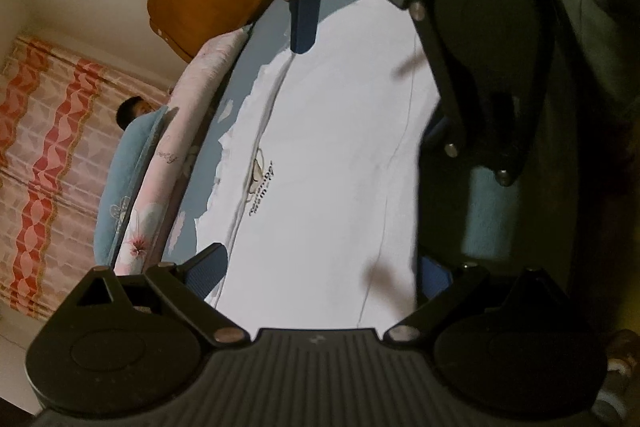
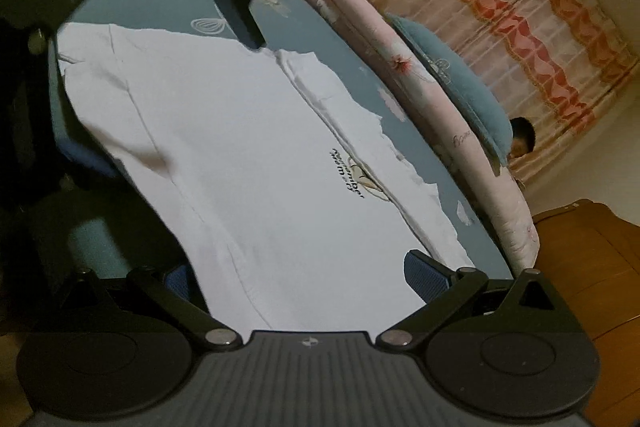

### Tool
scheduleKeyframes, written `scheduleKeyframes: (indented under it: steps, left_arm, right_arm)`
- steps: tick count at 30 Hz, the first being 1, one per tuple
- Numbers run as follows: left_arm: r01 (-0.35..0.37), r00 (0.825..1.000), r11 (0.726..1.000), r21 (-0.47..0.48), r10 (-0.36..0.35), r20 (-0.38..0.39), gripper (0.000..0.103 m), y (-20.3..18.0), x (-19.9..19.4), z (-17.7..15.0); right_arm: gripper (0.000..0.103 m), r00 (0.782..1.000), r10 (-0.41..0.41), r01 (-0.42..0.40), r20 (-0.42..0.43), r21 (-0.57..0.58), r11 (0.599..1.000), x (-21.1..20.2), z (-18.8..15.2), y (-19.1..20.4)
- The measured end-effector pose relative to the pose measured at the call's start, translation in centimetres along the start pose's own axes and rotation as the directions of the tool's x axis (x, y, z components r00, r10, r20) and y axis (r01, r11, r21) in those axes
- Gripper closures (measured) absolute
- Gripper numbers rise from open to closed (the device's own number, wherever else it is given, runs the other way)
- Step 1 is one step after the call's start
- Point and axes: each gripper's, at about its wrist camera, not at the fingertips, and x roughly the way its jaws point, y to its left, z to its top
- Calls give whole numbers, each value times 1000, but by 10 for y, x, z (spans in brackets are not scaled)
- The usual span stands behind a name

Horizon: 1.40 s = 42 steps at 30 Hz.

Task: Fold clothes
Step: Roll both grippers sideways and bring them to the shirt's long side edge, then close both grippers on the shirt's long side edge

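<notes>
Left claw spread, straddling white shirt

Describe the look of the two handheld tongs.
Both the left tongs and right tongs are matte black, with ribbed bodies, round pivot housings, silver rivets on angled link bars, and blue textured finger pads.

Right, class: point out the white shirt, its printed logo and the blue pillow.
white shirt [image 2: 240,155], right wrist view, on its plain middle.
printed logo [image 2: 352,173], right wrist view, on the lettering.
blue pillow [image 2: 460,83], right wrist view, on its side.
</notes>
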Motion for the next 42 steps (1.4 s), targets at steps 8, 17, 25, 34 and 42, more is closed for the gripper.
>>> scheduleKeyframes:
  steps: [8,17,25,34,42]
  left_arm:
    - [-41,997,999,-5,41,-68,6,12,1,-30]
    - [-37,995,997,71,43,-86,26,-1,-1,-37]
    - [3,996,995,104,6,-92,61,-11,-2,-40]
    - [2,997,995,104,6,-78,87,-4,-2,-39]
    - [-40,997,996,82,44,-58,93,27,5,-33]
  right_arm:
    - [0,984,-165,161,-60,-71,984,2,-44,-10]
    - [11,974,-219,207,-60,-170,964,6,-64,-14]
    - [50,982,-172,155,-74,-189,970,-5,-77,-12]
    - [97,994,-46,25,-101,-198,980,-5,-67,-12]
    - [98,996,-74,65,-52,-147,987,-15,-43,-45]
